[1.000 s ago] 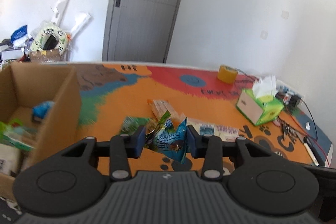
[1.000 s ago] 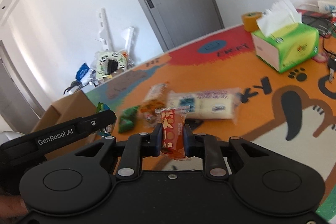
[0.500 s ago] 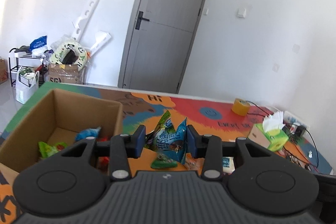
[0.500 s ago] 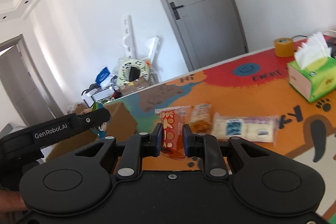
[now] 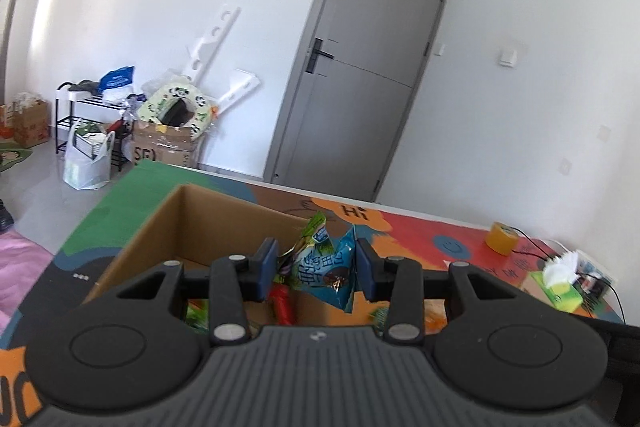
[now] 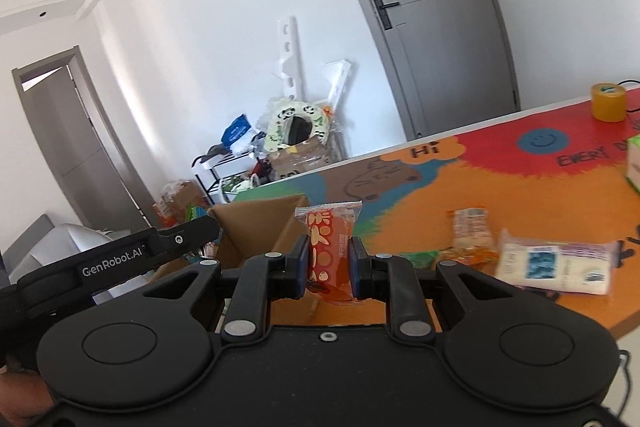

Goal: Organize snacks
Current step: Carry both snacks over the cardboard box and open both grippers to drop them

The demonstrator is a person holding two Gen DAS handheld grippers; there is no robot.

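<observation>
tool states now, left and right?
Left tool: closed on a blue-green snack bag.
Right tool: closed on an orange snack packet.

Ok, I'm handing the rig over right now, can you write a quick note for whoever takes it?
Left tool: shut on a blue-green snack bag, held at the open cardboard box.
Right tool: shut on an orange snack packet, beside the box's corner.
Done: a few snacks already lie in the box, a red one and a green one among them.
Left: drop both held snacks in the box, then fetch those on the mat: the white packet, the small orange-white packet and a green one.
Tissue box and tape roll are not snacks.
</observation>
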